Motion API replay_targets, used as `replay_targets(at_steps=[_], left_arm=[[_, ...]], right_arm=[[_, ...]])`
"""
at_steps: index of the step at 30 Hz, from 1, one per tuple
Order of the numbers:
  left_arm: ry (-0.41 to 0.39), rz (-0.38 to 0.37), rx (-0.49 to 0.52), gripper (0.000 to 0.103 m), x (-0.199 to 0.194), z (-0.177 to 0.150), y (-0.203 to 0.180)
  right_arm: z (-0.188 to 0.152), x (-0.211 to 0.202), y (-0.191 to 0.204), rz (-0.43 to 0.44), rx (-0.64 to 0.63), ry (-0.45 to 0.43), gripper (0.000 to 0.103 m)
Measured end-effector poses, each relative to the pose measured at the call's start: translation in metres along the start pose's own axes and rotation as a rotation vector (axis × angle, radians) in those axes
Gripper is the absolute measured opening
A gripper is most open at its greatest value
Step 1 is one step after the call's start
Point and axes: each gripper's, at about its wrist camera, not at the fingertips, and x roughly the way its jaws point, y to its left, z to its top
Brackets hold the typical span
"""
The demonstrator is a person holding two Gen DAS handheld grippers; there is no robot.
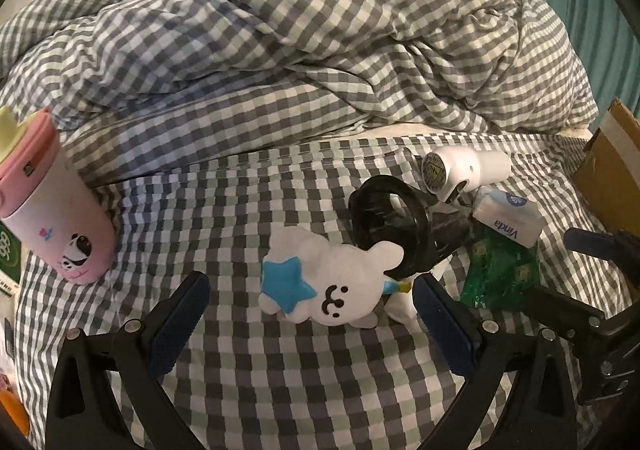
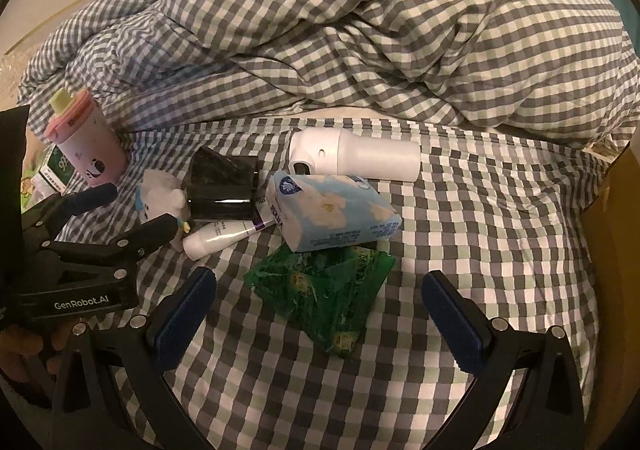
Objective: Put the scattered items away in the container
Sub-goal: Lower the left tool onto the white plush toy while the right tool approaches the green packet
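Nothing looks tidied yet: both the left gripper (image 1: 310,314) and right gripper (image 2: 320,310) hang spread and empty, while the plush toy (image 1: 332,284), tissue pack (image 2: 332,210) and green packet (image 2: 324,290) lie on the bed (image 2: 500,234) beside the cardboard box (image 1: 616,154).

1. One pink and white drinking cup with a pale yellow spout (image 2: 89,139), lying on the bed.
2. One white plush toy with a blue star (image 1: 330,284).
3. One glossy black plastic cup (image 2: 222,188), on its side.
4. One white cylindrical spray dispenser (image 2: 356,155).
5. One pale blue soft pack of tissues (image 2: 333,211).
6. One crinkled green plastic packet (image 2: 325,289).
7. One small white tube with a purple band (image 2: 224,236).
8. One brown cardboard box (image 1: 612,154).
9. One green and white carton (image 2: 56,169), partly hidden.
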Motion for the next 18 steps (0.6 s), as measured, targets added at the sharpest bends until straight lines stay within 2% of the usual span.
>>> replay_targets(at_steps=[6,11,14,16,18], left_arm=[[0.024,-0.014,0.036,0.103,0.015,0.001,-0.003],[0.023,-0.067,0.002,0.103,0.020,-0.001,0.003],[0.025,-0.071,-0.009,0.103,0.020,-0.002,0.003],[0.018,-0.068,-0.002,0.099,0.019,-0.003,0.001],[0.008,-0.073,0.009,0.085,0.016,-0.004,-0.002]], right_arm=[[0.001,0.010,0.000,-0.005,0.000,0.009,0.103],[0.002,0.015,0.002,0.000,-0.008,0.011,0.103],[0.001,0.018,0.003,0.006,-0.015,0.017,0.103],[0.001,0.019,0.004,0.014,-0.016,0.023,0.102],[0.000,0.020,0.005,0.020,-0.020,0.027,0.098]])
